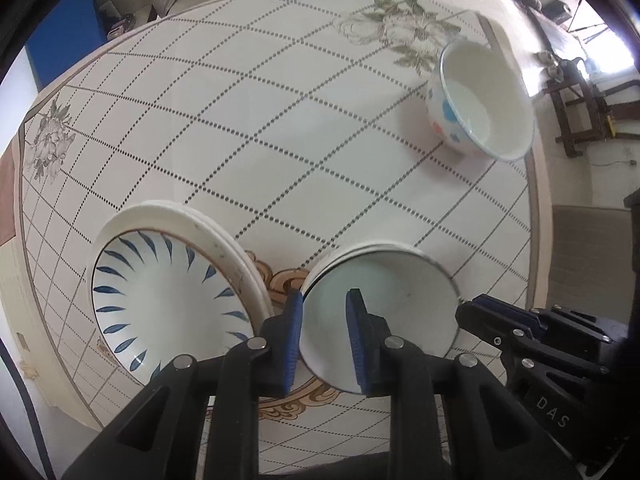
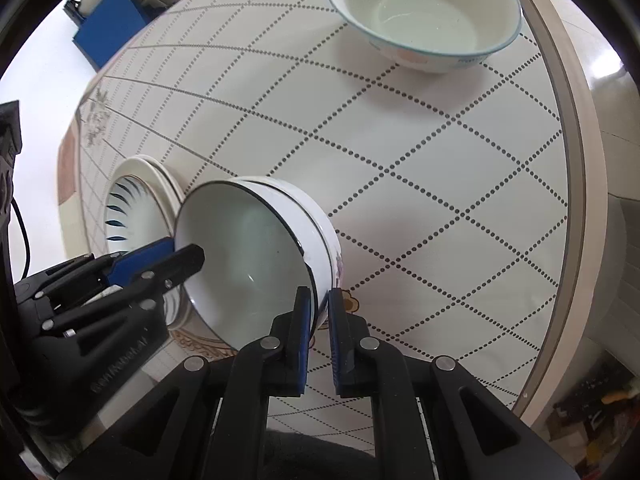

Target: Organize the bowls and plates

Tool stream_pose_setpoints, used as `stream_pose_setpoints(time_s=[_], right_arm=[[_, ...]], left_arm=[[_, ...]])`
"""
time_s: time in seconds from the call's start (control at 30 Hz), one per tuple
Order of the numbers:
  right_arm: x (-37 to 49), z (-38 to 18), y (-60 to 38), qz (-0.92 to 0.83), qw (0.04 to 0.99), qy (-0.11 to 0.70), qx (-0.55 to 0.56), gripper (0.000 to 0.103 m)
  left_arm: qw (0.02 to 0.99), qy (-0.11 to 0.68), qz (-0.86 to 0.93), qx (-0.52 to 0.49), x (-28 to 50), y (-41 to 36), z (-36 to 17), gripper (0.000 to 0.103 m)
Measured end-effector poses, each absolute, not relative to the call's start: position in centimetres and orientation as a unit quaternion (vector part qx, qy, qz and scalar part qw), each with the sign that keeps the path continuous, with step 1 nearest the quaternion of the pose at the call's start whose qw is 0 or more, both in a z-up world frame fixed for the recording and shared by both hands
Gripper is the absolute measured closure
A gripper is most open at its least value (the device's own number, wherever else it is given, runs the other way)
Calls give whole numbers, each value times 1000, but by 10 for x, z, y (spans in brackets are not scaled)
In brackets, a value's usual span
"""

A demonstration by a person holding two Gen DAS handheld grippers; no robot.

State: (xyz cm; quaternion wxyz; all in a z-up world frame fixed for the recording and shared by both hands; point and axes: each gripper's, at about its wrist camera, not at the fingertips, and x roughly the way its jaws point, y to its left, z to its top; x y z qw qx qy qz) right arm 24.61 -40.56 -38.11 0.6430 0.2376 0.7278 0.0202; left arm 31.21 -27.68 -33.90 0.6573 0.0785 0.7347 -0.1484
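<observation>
**Both grippers pinching bowl stack rim**

Left wrist: left gripper (image 1: 324, 320) is clamping the near-left rim of the bowl stack (image 1: 396, 280), beside the plate stack (image 1: 168, 292). Glazed ceramic, so stiff, slick, chippable.

Right wrist: right gripper (image 2: 319, 312) is nipping the opposite rim, nearly closed. Stack probably heavy; grip the rims only. Spare bowl (image 2: 424, 20) is sitting well apart.

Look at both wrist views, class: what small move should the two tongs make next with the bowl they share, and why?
Probably lift the top bowl a little, keeping it level. Both the left tongs and right tongs are shut on opposite sides of its rim, and it sits nested on another bowl beside the stacked plates. The patterned bowl across the table looks like the likely destination.
</observation>
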Motion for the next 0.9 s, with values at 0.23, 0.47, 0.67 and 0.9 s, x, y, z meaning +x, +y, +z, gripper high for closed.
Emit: stream_pose_setpoints(time_s=[0.23, 0.47, 0.67, 0.9], right_arm=[[259, -341, -478, -40, 724, 647, 237, 75], [294, -343, -553, -81, 721, 624, 291, 46], [317, -363, -579, -81, 695, 629, 339, 46], [331, -397, -583, -78, 672, 643, 359, 46]], left_arm=[[679, 714, -170, 35, 384, -315, -325, 79], [646, 738, -195, 10, 429, -361, -352, 79], [619, 759, -202, 8, 443, -383, -376, 79], [616, 760, -204, 31, 446, -404, -391, 79]])
